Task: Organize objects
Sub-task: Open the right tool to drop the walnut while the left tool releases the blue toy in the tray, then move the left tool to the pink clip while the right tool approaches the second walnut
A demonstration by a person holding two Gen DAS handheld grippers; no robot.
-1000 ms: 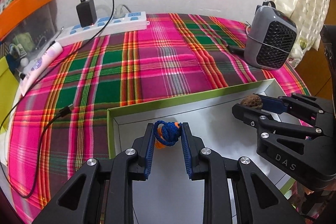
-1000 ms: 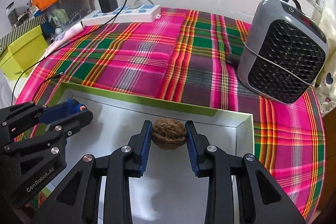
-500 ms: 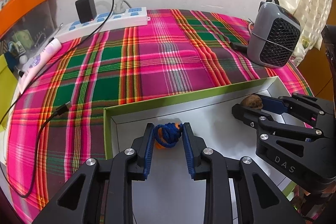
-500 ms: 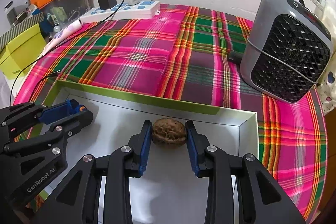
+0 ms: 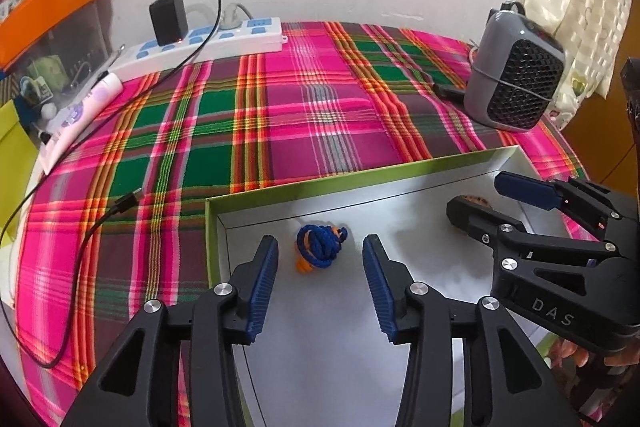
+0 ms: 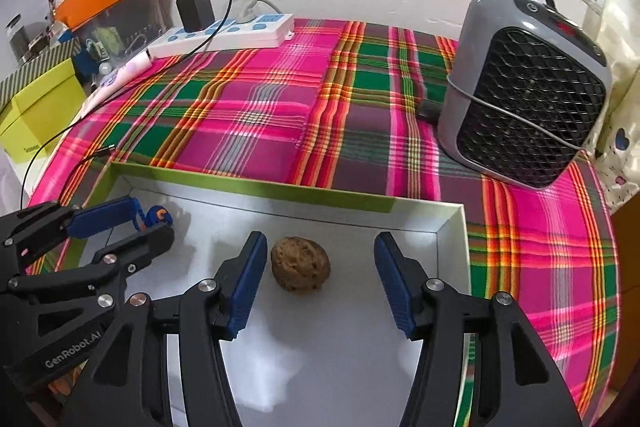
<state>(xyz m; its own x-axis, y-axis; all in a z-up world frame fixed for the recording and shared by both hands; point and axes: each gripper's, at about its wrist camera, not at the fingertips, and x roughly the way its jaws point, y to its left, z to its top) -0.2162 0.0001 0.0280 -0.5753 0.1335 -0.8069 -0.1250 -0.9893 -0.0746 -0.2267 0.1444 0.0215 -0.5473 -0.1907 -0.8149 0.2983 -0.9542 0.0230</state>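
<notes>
Both hand-held grippers hang nose-down over the white floor of a shallow green-rimmed box [image 5: 344, 185], and both are letting go. On the left gripper [image 5: 320, 257] the jaws are opening: the blue cord bundle with orange ends [image 5: 320, 245] lies on the box floor between the blue pads [image 5: 262, 283] but neither pad presses on it. On the right gripper [image 6: 320, 269] the jaws are opening too, with the walnut [image 6: 301, 264] resting on the floor between them, nearer the left pad yet apart from it. The step in hand reads as the release of two sorted items into the box, and doing it well likely means finishing the spread before any lift, then drawing each tool straight back along its own line so a ribbed pad does not drag the soft cord or nudge the round walnut into a roll. The cord sits close to the box's near-left corner, so the left tool should clear the rim without clipping it. For writing, "DAS" shows in pale letters on the right tool's body in the left wrist view, and "GenRobot.AI" on the left tool's body in the right wrist view. A small line of print on the yellow-green carton [image 6: 38, 107] beside the table is too small to read.
</notes>
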